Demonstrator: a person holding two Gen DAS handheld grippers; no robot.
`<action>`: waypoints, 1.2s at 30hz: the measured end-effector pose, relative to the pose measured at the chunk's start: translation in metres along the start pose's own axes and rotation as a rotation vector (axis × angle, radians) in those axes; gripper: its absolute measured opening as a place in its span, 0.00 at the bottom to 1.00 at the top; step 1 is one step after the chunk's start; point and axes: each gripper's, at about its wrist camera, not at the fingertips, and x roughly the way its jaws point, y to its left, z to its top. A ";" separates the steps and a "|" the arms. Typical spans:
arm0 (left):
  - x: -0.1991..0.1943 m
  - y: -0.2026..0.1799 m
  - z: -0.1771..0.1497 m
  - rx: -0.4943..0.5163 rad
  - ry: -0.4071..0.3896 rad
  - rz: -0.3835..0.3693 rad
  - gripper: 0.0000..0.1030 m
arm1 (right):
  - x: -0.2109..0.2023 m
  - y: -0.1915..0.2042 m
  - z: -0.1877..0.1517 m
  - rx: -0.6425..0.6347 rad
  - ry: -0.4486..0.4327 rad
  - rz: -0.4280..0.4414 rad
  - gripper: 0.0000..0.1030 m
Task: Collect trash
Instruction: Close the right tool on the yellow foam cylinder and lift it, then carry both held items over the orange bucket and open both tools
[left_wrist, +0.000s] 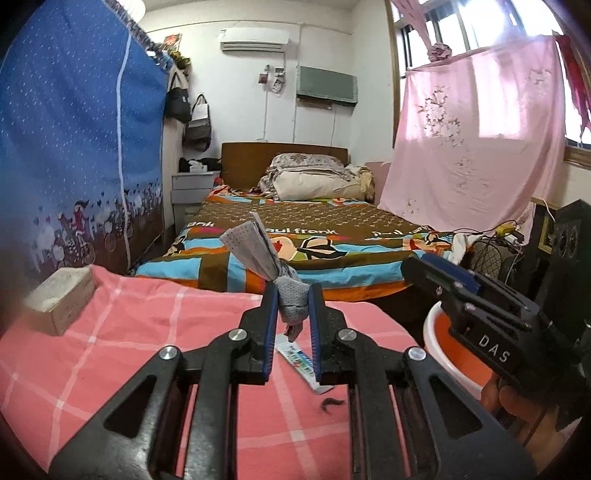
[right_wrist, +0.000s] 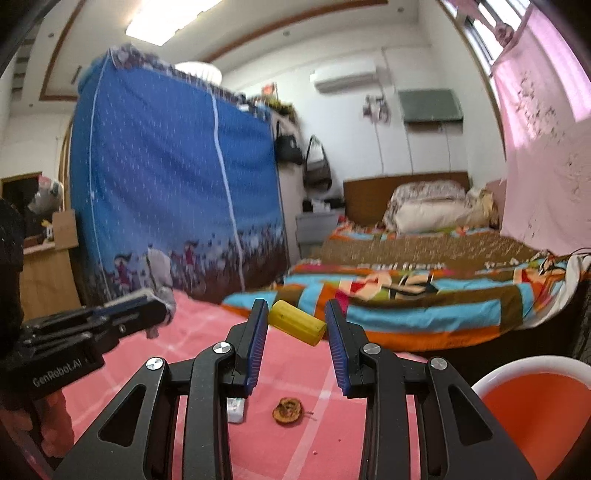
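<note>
Yellow cylinder (right_wrist: 297, 327) between right gripper (right_wrist: 296, 325) pads

— What sort of room lies beyond the claw?

— A bedroom. Straight ahead stands a bed (left_wrist: 303, 236) with a patchwork cover and a brown headboard (left_wrist: 258, 162), pillows piled against it. Left of the claw rises a blue fabric wardrobe (left_wrist: 74, 140), with bags (left_wrist: 197, 122) hanging just past it and a grey nightstand (left_wrist: 190, 188) beside the headboard.

— And the walls?

— White. 1 air conditioner (left_wrist: 255, 38) sits high on the far wall. To the right, a window (left_wrist: 461, 22) lets in bright daylight behind a pink cloth (left_wrist: 476, 136).

— Any lamp?

— 1 ceiling panel (right_wrist: 170, 20) glows overhead.
</note>
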 end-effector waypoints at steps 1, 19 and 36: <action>-0.002 -0.002 -0.001 0.007 -0.003 -0.002 0.19 | -0.004 -0.001 0.002 0.002 -0.022 -0.003 0.29; -0.014 -0.065 0.008 0.118 -0.052 -0.101 0.19 | -0.057 -0.037 0.011 0.040 -0.151 -0.104 0.29; -0.003 -0.137 -0.002 0.174 0.013 -0.243 0.20 | -0.094 -0.090 0.001 0.089 -0.109 -0.245 0.29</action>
